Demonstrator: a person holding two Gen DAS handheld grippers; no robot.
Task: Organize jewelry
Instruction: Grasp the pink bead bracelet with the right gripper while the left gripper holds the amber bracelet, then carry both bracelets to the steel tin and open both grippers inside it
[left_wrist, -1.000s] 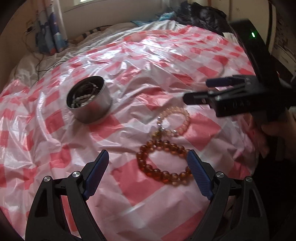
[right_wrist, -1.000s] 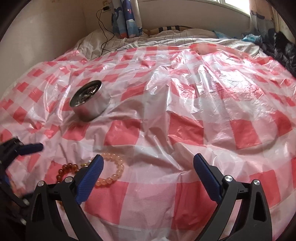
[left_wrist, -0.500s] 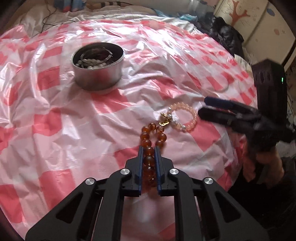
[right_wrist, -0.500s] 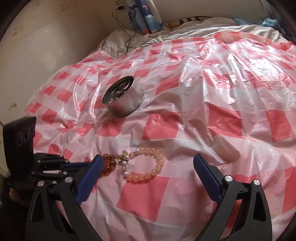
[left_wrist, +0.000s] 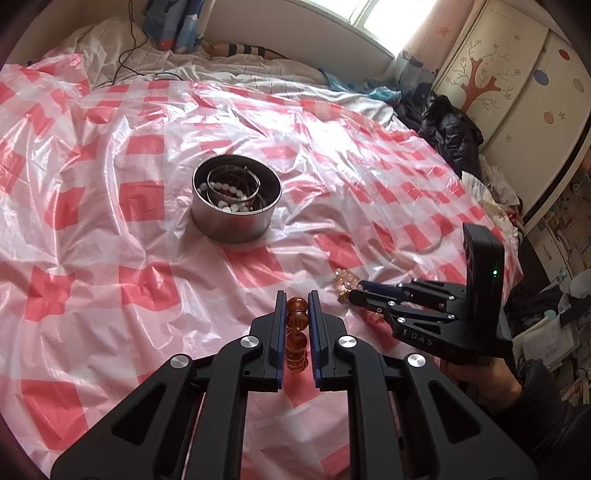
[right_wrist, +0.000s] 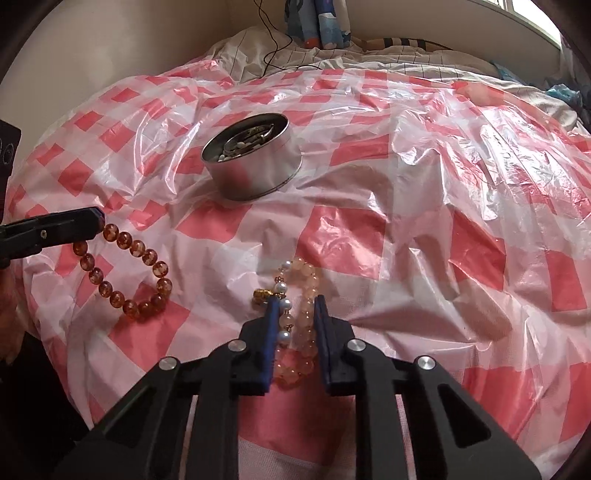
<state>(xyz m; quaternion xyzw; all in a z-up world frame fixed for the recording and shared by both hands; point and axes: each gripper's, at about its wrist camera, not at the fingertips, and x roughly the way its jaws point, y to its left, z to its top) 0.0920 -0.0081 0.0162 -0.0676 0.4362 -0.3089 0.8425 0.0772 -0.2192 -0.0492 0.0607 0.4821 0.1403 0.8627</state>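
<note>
Pinching a string of glossy amber beads, the left hand-held gripper (left_wrist: 296, 299) has its blue-padded fingers clamped on the amber bracelet (right_wrist: 125, 271); from the right wrist view the round, translucent brown beads hang in a loop from its tip, the lower part of the loop draped on the bed. The right hand-held gripper (right_wrist: 295, 304) is closed around the pale pink bracelet (right_wrist: 301, 295), whose frosted peach beads are mixed with small white pearls and a gold charm; the strand is squeezed narrow between the pads and lies on the sheet. Both bracelets sit near the front edge of the bed, just beside each other. Underneath is a crinkly, shiny plastic sheet (left_wrist: 110, 258) in red and white checks, full of creases. Farther back on it stands a round metal tin (left_wrist: 236, 206), low and straight-walled with a brushed silver side, holding white beads and thin metal bangles. A dark jacket (left_wrist: 448, 129) is heaped at the far right.
</note>
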